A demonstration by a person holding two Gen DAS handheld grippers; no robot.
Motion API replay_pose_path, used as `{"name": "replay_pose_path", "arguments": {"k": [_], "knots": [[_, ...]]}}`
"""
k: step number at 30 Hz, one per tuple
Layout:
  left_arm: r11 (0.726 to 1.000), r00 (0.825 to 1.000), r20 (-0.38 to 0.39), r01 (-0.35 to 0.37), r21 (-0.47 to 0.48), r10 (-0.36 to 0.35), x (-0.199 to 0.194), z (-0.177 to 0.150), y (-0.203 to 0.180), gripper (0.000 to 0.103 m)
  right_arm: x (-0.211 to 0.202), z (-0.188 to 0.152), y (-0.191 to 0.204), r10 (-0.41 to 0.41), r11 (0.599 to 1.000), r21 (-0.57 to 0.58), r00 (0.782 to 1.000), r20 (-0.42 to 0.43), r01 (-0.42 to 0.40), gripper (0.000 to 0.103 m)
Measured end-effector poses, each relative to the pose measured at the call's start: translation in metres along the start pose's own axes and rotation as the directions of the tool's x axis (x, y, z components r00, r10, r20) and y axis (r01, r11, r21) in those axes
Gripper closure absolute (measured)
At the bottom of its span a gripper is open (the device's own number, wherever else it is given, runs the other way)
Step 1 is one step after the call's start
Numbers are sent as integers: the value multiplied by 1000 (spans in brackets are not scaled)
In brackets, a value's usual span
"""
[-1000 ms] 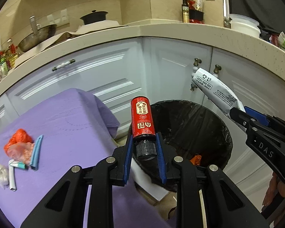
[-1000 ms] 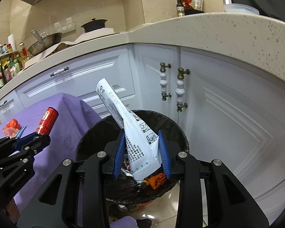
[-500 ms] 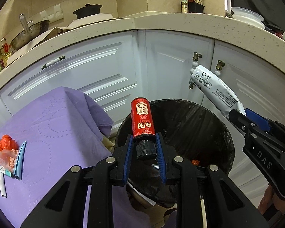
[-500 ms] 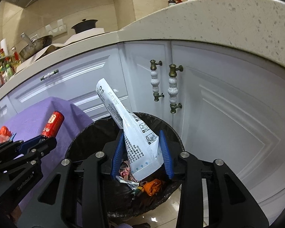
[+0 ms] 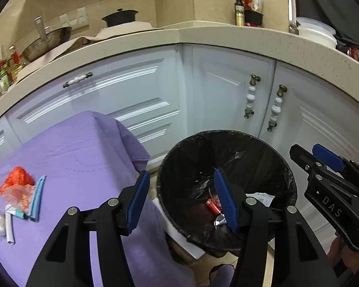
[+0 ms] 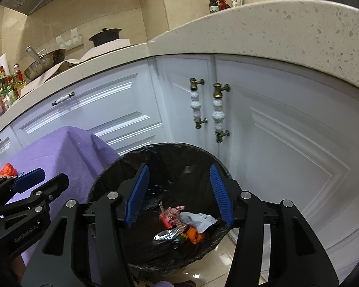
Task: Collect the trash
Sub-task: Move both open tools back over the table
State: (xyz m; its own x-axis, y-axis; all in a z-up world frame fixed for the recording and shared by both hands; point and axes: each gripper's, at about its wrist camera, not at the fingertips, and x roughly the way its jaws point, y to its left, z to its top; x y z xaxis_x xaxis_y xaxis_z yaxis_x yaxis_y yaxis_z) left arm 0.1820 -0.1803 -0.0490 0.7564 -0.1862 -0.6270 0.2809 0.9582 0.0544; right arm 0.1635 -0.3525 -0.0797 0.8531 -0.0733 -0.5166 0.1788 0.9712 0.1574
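With the left gripper [image 5: 179, 201] and right gripper [image 6: 177, 193] both opening, empty, over the round black-lined trash bin [image 5: 287, 167], remaining scraps (orange crumpled plastic [image 5: 18, 183]) on the purple cloth-covered table [image 5: 79, 148] risk being nudged off.

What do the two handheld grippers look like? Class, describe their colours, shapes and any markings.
Both the left gripper and the right gripper have black, angular frames with triangular cut-outs and silver round bolts. Their fingers carry ribbed blue pads. Seen from the side, the right gripper's body shows the white letters "DAS"; the left one's bears small white lettering, too blurred to read fully.
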Motion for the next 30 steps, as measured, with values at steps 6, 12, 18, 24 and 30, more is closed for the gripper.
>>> {"name": "replay_pose_path", "arguments": {"k": [6,12,18,24,30], "knots": [[997,998,13,-53,-51,54,-20,-5,35,47,-6,-1,33,64,997,-37,998,-8,-64,51],[985,991,18,-131,-114,134,-44,-17,83,47,-13,-2,76,140,987,-79,990,-15,-141,51],[959,975,10,-214,-186,220,-69,-35,135,47,-22,-5,122,216,968,-123,976,-28,-217,51],[928,956,-4,-286,-239,293,-91,-55,177,47,-34,-11,174,288,939,-181,956,-50,-292,51],[884,931,-44,-358,-299,362,-107,-80,224,47,-39,-19,221,345,906,-230,935,-84,-356,51]]}}
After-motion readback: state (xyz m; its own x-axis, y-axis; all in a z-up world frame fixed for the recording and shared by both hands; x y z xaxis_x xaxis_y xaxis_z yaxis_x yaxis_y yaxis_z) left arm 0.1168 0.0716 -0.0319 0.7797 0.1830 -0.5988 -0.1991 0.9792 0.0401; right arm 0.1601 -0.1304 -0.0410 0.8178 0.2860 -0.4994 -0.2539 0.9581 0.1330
